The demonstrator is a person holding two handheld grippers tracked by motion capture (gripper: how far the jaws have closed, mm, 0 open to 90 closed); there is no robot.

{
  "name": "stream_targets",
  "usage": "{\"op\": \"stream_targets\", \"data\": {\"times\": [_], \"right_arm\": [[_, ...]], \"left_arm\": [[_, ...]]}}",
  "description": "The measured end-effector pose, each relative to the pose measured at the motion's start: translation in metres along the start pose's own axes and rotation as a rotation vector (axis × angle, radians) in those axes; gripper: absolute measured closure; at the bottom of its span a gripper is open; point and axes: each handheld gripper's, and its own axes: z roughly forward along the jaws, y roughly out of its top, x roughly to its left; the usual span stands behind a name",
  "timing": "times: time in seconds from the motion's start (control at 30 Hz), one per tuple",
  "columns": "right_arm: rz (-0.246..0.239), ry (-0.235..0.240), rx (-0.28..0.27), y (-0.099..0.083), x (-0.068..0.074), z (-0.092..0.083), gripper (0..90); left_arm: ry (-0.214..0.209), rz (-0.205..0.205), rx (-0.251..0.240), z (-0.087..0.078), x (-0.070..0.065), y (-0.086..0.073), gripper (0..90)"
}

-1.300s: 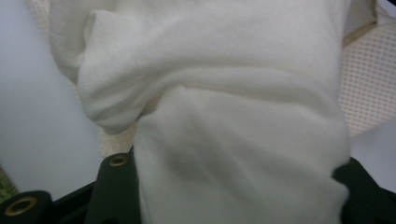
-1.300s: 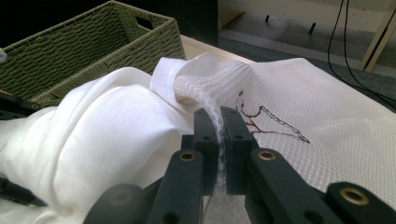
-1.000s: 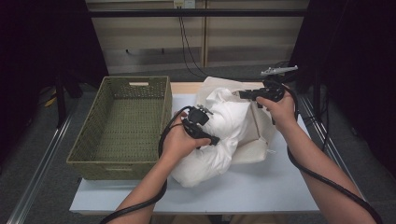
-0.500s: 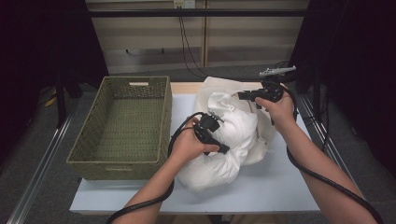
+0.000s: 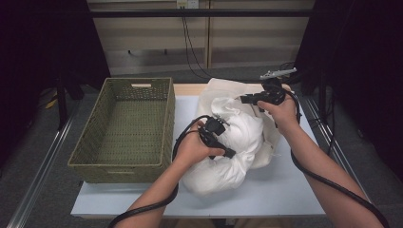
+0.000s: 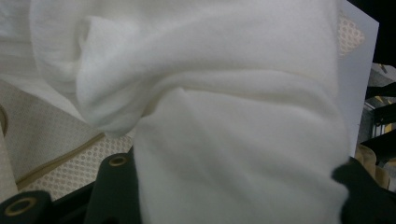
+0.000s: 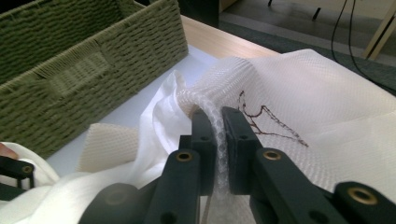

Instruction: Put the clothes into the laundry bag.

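Right gripper [image 7: 218, 140] jaws pinched on white mesh laundry bag [image 7: 299, 102] rim, far right of tabletop [image 5: 285, 190]. Left gripper [image 5: 216, 135] jaws clamped around bulky white cloth [image 6: 224, 140], pushing inward. Risk: mesh slipping, cloth spilling.

1. A thick fold of white cloth [image 6: 233, 140] bulges between the left gripper [image 6: 233, 205]'s two black jaws.
2. Cream mesh fabric [image 6: 60, 149] lies beneath it.
3. A pale table [image 6: 357, 70] edge shows at right.
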Motion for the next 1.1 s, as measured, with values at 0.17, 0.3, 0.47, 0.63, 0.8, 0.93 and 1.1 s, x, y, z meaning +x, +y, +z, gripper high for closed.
{"op": "stream_targets", "data": {"times": [0.17, 0.3, 0.47, 0.63, 0.8, 0.93, 1.1], "right_arm": [[-0.024, -0.033, 0.028, -0.002, -0.005, 0.005, 71.4], [-0.049, -0.044, 0.053, -0.004, -0.008, 0.013, 69.5], [-0.09, -0.058, 0.105, -0.006, -0.007, 0.023, 82.8], [-0.065, -0.021, 0.056, -0.002, -0.005, 0.024, 84.7], [-0.054, 0.01, 0.052, 0.001, -0.001, 0.019, 85.3], [-0.052, 0.044, 0.036, 0.003, 0.004, 0.01, 85.6], [-0.074, 0.077, 0.031, 0.003, 0.013, 0.002, 85.7]], "left_arm": [[-0.008, -0.002, 0.005, 0.004, -0.001, 0.0, 45.8], [-0.018, -0.001, 0.004, 0.005, 0.001, 0.0, 45.8], [-0.034, 0.004, 0.006, 0.007, 0.002, -0.001, 45.8], [-0.052, 0.021, 0.007, 0.01, 0.002, -0.001, 46.0], [-0.03, 0.019, 0.021, 0.01, 0.007, 0.005, 46.0], [0.069, -0.065, -0.029, 0.005, 0.011, 0.01, 46.0], [0.185, -0.195, -0.078, -0.003, 0.026, 0.013, 46.0]]}}
